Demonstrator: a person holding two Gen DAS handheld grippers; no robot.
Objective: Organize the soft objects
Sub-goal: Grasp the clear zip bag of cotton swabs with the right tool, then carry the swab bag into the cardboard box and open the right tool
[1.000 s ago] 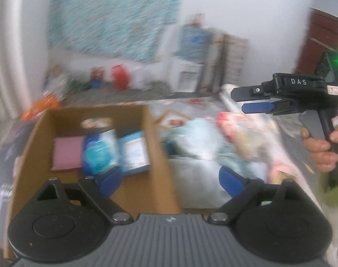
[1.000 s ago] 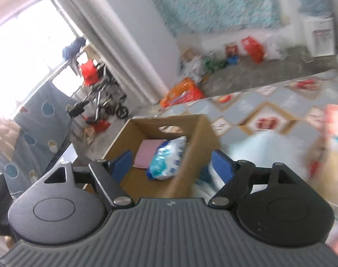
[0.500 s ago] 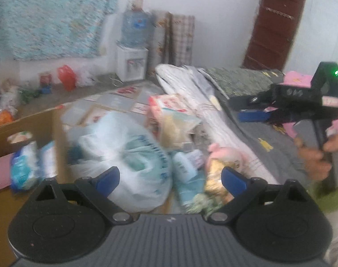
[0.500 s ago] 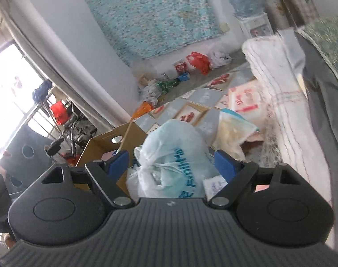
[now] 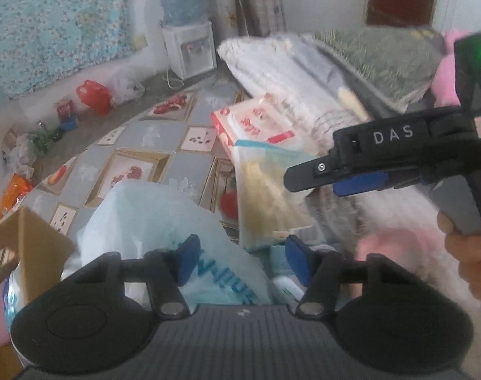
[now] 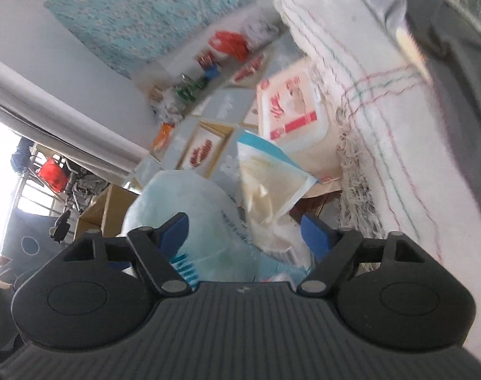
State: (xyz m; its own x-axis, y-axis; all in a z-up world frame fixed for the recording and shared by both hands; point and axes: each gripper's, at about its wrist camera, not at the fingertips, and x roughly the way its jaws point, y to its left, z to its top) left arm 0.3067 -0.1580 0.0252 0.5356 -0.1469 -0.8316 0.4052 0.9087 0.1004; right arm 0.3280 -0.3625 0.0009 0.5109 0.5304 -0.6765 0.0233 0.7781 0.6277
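Plastic bag (image 5: 152, 221), pale blue, lies directly ahead of the left gripper (image 5: 240, 261), whose jaws have just been closing yet remain empty; right gripper (image 6: 245, 232) gapes unladen above it. Pinch gathered film, avoiding the cardboard box (image 5: 28, 240) edge.

Pale blue bag (image 5: 152, 218), puffy, blue lettering, lies right under me beside the box (image 5: 25, 243). Behind it a yellowish pouch (image 5: 265, 190) stands tilted against a flat red-and-white pack (image 5: 256, 123).
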